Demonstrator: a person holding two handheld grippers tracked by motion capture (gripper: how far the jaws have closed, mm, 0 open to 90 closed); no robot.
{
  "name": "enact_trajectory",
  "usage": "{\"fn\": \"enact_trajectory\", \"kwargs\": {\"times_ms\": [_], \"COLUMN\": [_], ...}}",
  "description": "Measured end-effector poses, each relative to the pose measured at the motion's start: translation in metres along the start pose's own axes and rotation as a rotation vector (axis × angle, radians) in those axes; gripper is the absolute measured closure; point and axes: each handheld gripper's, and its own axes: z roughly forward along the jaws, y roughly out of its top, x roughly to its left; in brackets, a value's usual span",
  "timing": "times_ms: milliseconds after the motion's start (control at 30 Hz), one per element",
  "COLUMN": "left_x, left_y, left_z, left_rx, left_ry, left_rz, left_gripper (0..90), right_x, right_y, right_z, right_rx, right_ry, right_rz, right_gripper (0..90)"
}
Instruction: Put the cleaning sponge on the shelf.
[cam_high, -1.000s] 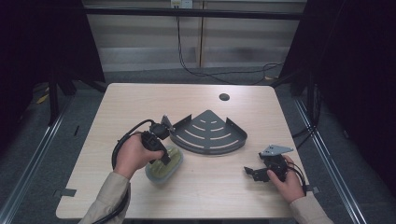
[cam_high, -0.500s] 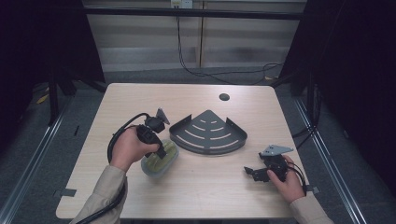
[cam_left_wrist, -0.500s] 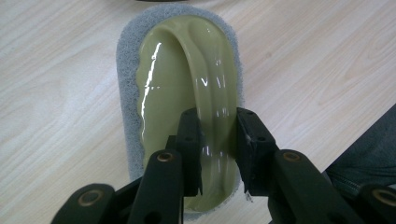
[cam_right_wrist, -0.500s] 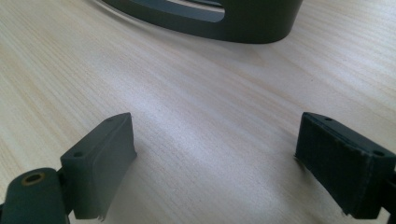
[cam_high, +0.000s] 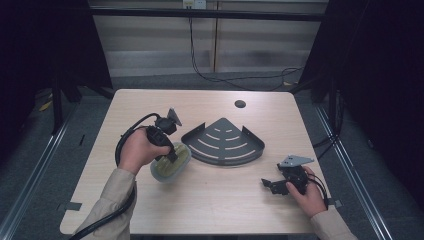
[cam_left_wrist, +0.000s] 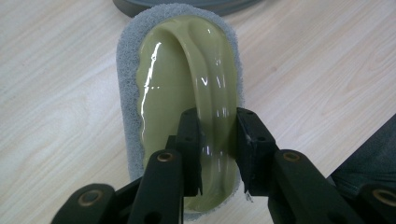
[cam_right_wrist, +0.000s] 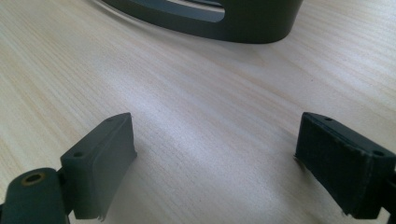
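A scrubbing sponge (cam_left_wrist: 187, 84) with a glossy olive-green handle and a grey pad hangs just above the table, tilted. My left gripper (cam_left_wrist: 217, 154) is shut on the raised ridge of its handle; in the high view the same gripper (cam_high: 167, 150) and sponge (cam_high: 170, 167) are left of centre. A dark grey fan-shaped corner rack (cam_high: 224, 141) lies in the middle of the table, to the right of the sponge. My right gripper (cam_high: 270, 184) rests low at the front right, open with nothing between its jaws, and its own view (cam_right_wrist: 215, 163) shows bare wood there.
The light wooden table (cam_high: 210, 210) has a small dark round hole (cam_high: 240, 104) near its far edge. The rack's wall (cam_right_wrist: 233, 23) stands a short way ahead of the right gripper. Cables trail from both grippers; dark floor and black frames surround the table.
My left hand has carried the sponge leftward and a little up, tilting it off the table. The right hand has not moved.
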Motion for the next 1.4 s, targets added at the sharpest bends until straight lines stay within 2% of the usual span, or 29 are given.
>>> {"fn": "enact_trajectory", "kwargs": {"times_ms": [333, 633, 967, 1400], "left_x": [0.005, 0.009, 0.012, 0.019], "left_y": [0.010, 0.021, 0.033, 0.046], "left_z": [-0.013, -0.019, -0.022, -0.031], "left_rx": [-0.035, -0.045, -0.065, -0.076], "left_ry": [0.002, 0.012, -0.010, 0.011], "left_rz": [-0.004, 0.007, 0.005, 0.008], "left_gripper": [72.7, 72.6, 72.6, 72.6], "right_x": [0.000, 0.000, 0.000, 0.000], "right_y": [0.000, 0.000, 0.000, 0.000], "right_z": [0.000, 0.000, 0.000, 0.000], "right_rx": [-0.002, -0.002, -0.002, -0.001], "right_ry": [-0.001, 0.000, 0.000, 0.000], "right_rz": [-0.002, -0.002, -0.002, -0.002], "right_gripper": [11.1, 11.1, 11.0, 11.0]}}
